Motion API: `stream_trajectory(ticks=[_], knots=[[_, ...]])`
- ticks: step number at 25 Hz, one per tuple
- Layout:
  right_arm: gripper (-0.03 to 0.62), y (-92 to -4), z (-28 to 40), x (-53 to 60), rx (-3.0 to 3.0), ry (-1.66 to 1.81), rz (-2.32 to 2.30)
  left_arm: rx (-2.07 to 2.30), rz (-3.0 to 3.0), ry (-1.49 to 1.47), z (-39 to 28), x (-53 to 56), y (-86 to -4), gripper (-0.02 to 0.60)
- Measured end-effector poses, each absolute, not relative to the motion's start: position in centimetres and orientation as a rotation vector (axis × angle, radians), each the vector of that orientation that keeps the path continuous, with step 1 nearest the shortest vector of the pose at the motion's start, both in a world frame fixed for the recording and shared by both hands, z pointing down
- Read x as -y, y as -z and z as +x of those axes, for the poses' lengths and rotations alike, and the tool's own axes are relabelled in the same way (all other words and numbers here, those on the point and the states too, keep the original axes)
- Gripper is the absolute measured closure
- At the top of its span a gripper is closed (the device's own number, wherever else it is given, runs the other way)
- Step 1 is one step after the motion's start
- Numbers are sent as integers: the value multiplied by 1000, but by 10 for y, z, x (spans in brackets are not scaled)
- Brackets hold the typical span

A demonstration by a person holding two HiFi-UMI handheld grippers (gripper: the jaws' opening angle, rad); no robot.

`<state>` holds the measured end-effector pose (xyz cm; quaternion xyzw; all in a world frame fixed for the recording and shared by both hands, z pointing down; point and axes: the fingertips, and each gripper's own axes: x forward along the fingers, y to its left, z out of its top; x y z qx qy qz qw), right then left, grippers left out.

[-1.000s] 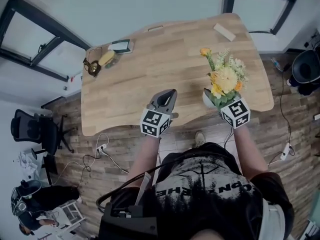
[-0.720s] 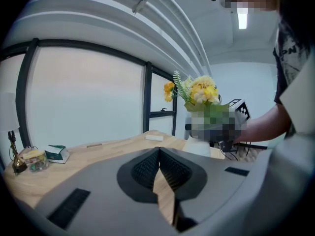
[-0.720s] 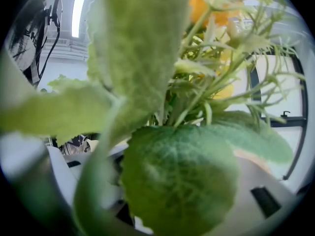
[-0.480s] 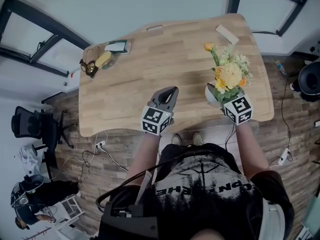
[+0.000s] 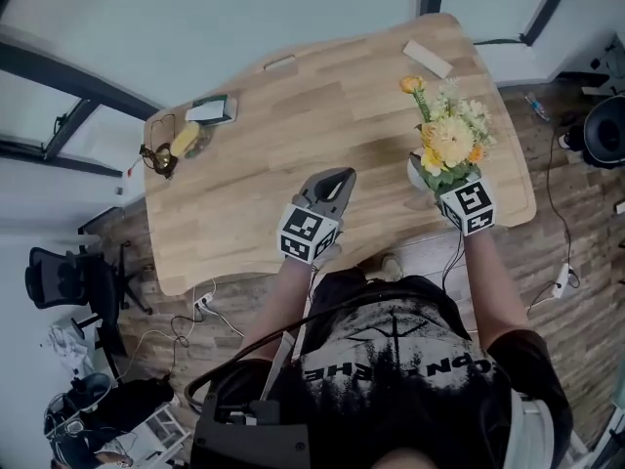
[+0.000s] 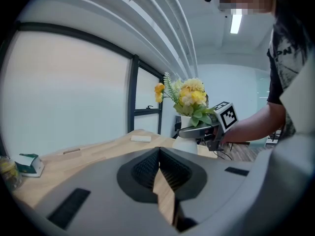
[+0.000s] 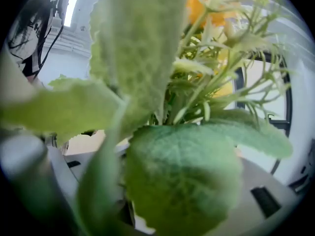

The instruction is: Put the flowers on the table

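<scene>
A bunch of yellow, orange and white flowers [image 5: 447, 143] stands in a white vase [image 5: 417, 174] over the front right part of the wooden table [image 5: 293, 135]. My right gripper [image 5: 430, 186] is shut on the vase, one jaw on each side, as the left gripper view shows at the right gripper [image 6: 195, 131] and vase [image 6: 186, 144]. Whether the vase's base touches the table I cannot tell. Green leaves [image 7: 182, 181] fill the right gripper view and hide the jaws. My left gripper [image 5: 330, 186] is shut and empty, over the table's front edge to the left of the vase.
A white block [image 5: 428, 59] lies at the table's far right and a small flat piece [image 5: 279, 63] at the far edge. A small box [image 5: 210, 110] and glasses with a yellow thing [image 5: 168, 147] sit at the far left. An office chair [image 5: 73, 277] and cables are on the floor.
The head view has swung a little. The right gripper and the vase have edged slightly farther in over the table. The left gripper keeps its place and stays shut.
</scene>
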<state>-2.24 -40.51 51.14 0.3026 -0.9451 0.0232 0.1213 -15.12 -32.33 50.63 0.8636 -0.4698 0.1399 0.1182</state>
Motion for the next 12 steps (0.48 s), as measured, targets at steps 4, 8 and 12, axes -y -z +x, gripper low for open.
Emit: stream_trajectory(ticks=[4, 8, 12], knots=[[341, -521, -13, 423, 2738, -73, 977, 1277, 2567, -430, -143, 338, -513, 568], [341, -529, -16, 436, 2727, -34, 1001, 1187, 2607, -463, -135, 350, -518, 568], [341, -541, -24, 449, 2725, -43, 1030, 1111, 2620, -465, -129, 364, -525, 568]])
